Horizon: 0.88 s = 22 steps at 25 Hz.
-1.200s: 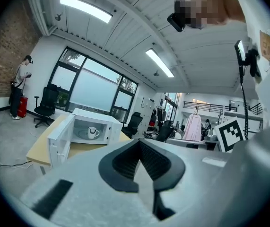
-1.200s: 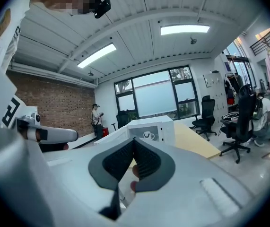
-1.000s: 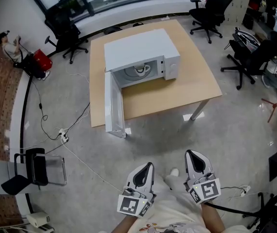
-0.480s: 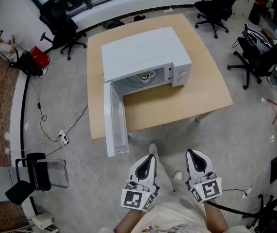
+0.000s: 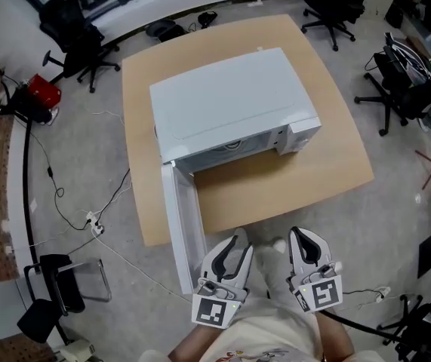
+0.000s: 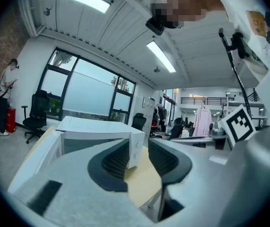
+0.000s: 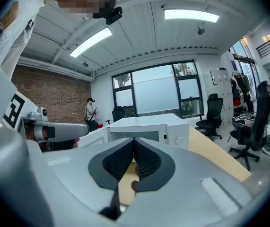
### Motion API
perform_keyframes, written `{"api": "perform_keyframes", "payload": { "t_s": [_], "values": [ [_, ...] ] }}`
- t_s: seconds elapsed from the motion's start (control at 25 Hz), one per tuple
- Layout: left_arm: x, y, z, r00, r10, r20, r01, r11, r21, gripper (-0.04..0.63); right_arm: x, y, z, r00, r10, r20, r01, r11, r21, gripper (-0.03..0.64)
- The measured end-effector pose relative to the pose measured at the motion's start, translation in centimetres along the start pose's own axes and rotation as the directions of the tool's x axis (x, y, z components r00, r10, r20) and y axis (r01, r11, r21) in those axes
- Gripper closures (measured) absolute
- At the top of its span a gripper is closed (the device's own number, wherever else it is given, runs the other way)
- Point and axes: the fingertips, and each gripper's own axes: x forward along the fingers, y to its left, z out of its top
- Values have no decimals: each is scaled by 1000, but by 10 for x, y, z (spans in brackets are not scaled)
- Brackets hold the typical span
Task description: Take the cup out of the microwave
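Item count: one microwave (image 5: 230,108), one open door (image 5: 183,228), one wooden surface (image 5: 290,179), two hand-held grippers.

Left hand-held gripper (image 6: 138,146): the jaws stand narrowly apart and are opening, with nothing between them. Right hand-held gripper (image 7: 135,141): the jaws are closed together and empty. Both are level with the near edge of the surface, well apart from the microwave.

One person (image 7: 91,110) stands far off by the brick wall.

Limited visibility: the microwave's top hides most of the cavity in the head view. The cup (image 5: 232,145) shows only as a pale sliver inside. Neither gripper view shows it.
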Motion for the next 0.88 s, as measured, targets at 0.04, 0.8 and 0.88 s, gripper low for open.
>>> {"api": "perform_keyframes", "payload": {
  "t_s": [0.04, 0.8, 0.88],
  "values": [
    [8, 7, -3, 1000, 15, -5, -15, 1000, 8, 454, 8, -3, 1, 1000, 4, -3, -4, 1000, 3, 611],
    [197, 172, -107, 956, 292, -13, -288, 947, 144, 198, 90, -55, -45, 995, 50, -87, -47, 998, 36, 611],
    [212, 182, -113, 957, 290, -16, -284, 946, 156, 195, 94, -56, -53, 994, 53, -97, -50, 998, 39, 609]
  ]
}}
